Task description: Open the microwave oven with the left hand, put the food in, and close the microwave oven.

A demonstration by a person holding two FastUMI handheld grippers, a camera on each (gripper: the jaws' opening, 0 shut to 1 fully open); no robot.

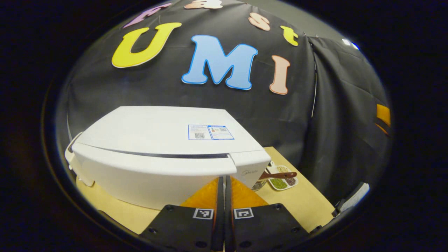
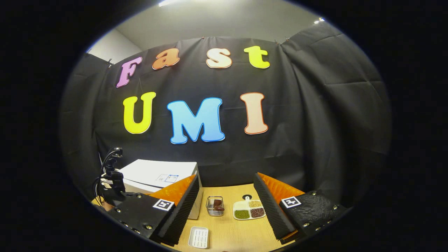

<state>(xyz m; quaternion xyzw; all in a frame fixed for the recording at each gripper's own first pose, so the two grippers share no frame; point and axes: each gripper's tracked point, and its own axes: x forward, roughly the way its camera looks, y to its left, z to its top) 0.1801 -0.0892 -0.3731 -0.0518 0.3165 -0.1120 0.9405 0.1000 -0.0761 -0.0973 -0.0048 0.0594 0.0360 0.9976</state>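
- In the left gripper view, the white microwave oven (image 1: 164,154) sits on the wooden bench (image 1: 301,203), taking up the left and middle of the scene, with its door closed and a dark seam running across its front.
- A small label (image 1: 210,132) is stuck on top of the microwave oven, toward its right side.
- The left gripper (image 1: 224,196) points at the lower right part of the oven front; its jaws are together, with only a thin slit between them.
- To the right of the oven, on the bench, lies a white divided dish (image 1: 281,179) holding green and dark grains, and a brown handle (image 1: 278,175) lies across it.
- In the right gripper view, at far left, a dark device with cables (image 2: 112,178) stands beside the microwave oven (image 2: 157,175), which is seen farther off at the bench's left end.
- The right gripper (image 2: 227,210) hangs above the bench (image 2: 231,234) with its jaws wide apart and nothing between them.
- Low between the jaws, a small white ridged tray (image 2: 198,237) lies on the bench near the front edge.
- Farther back sits a small wire basket (image 2: 215,205) with a brown piece of food (image 2: 218,204) in it, just right of the oven.
- Right of the basket lies the divided dish (image 2: 249,209), with green, tan and dark red-brown grains in its compartments.
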